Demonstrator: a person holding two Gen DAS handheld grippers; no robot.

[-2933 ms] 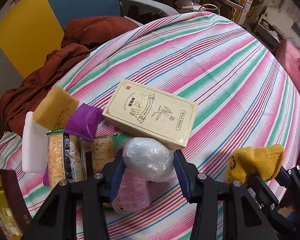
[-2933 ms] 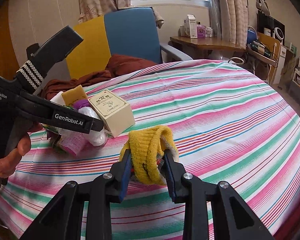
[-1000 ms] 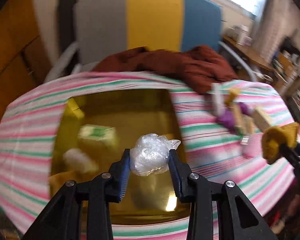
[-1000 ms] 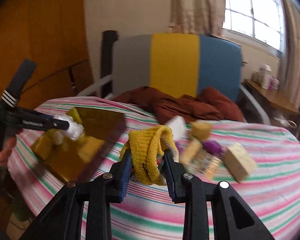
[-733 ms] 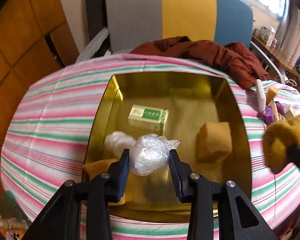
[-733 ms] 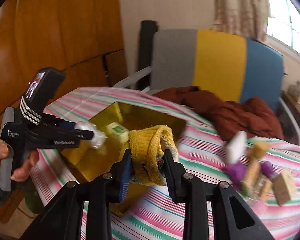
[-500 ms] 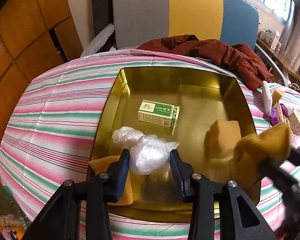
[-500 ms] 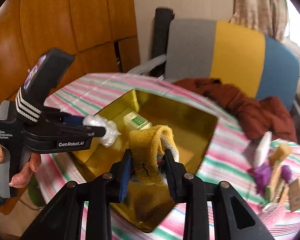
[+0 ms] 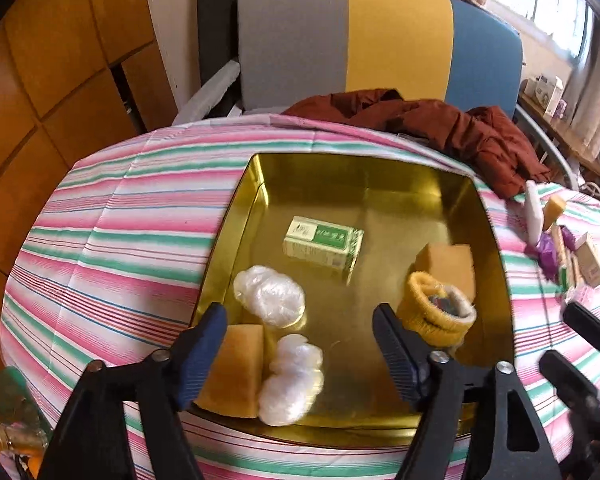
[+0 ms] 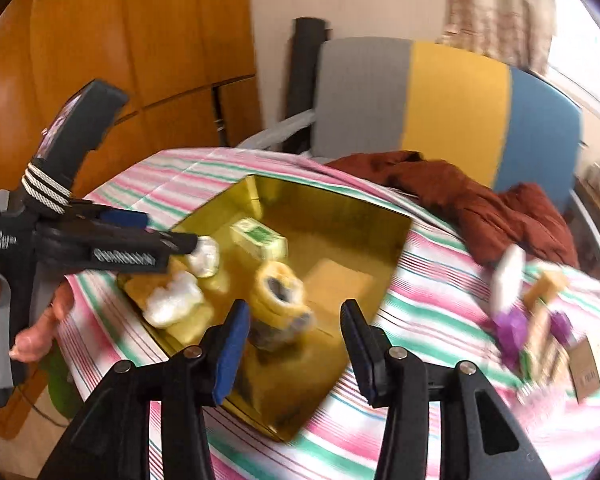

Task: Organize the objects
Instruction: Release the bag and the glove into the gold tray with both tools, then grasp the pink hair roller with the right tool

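Left wrist view: your left gripper (image 9: 300, 338) gapes wide and empty above the gold tray (image 9: 496, 240); below it lie a plastic wad (image 9: 292, 380) and sponge (image 9: 232, 372). Your right gripper (image 10: 292, 338) is also wide apart, the yellow sock (image 10: 278, 296) lying in the tray beyond.

The left gripper (image 9: 300, 344) hangs with its jaws spread wide, nothing between its blue-padded fingers (image 9: 204, 344). The right gripper (image 10: 296, 344) is likewise parted and grips nothing. The person's left hand (image 10: 24, 320) wraps the left gripper's grey handle, fingers curled on the trigger.
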